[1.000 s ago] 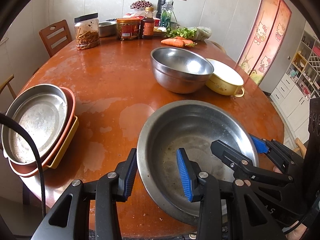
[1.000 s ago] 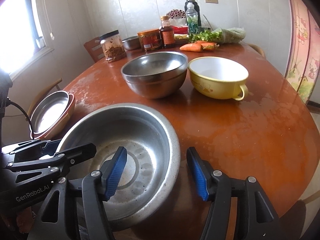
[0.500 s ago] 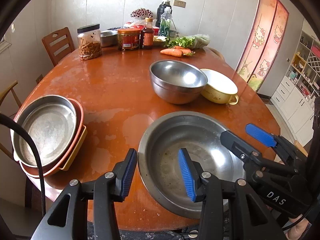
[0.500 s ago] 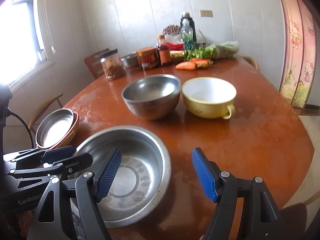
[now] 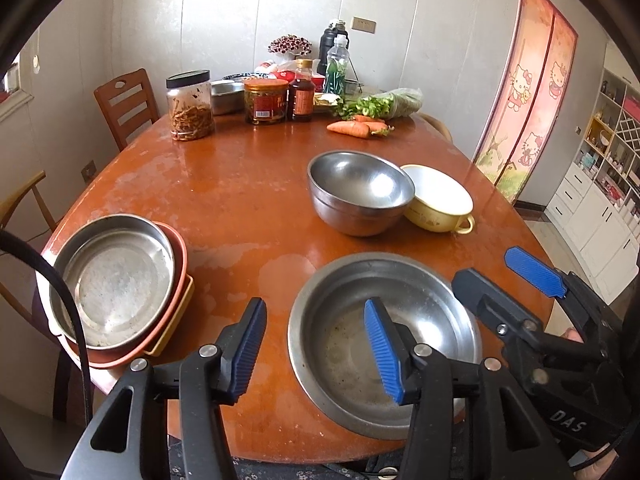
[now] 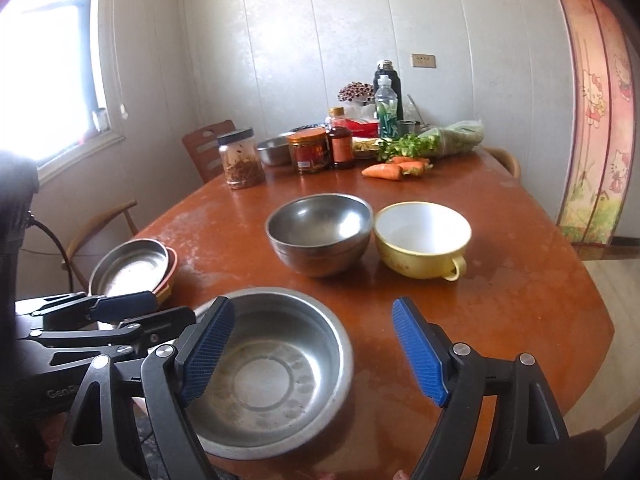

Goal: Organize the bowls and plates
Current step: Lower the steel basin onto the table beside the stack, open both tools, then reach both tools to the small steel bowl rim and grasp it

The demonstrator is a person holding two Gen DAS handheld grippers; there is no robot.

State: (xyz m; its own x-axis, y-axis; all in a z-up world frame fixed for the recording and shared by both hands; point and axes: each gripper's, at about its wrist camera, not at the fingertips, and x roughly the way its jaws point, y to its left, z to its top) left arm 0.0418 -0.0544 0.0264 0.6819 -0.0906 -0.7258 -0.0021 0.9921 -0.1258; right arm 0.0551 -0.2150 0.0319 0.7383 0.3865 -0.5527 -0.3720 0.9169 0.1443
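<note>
**Both claws wait, open, by the big metal pan**

The wide metal pan [image 5: 384, 344] sits at the bottom middle of the left view, on the near edge of the round brown table [image 5: 240, 200]. The left claw [image 5: 316, 352] is wide open and holds nothing. One blue pad hangs over the bare table and the other pad [image 5: 382, 350] hangs over the pan, so the pan's left rim seems to lie between them. If a pad touches the rim cannot be told.

The right claw [image 6: 316, 354] is wide open too and holds nothing. In the right view it fills the bottom of the frame, with the pan's right rim between its pads.

At the left edge of the left view sits a stack of plates [image 5: 116, 284], a steel one on top of a red one and a yellow one. In the middle right sit a steel bowl [image 5: 360, 192] and a yellow bowl [image 5: 438, 198], just beside each other. Jars and carrots sit at the top of the frame.

The step in hand looks like picking where to grab the pan. 3 pieces are not yet stacked. Next, a claw likely needs to drop lower, pinch the thin rim tight, and lift the pan flat. The rim is smooth and may slip.
</note>
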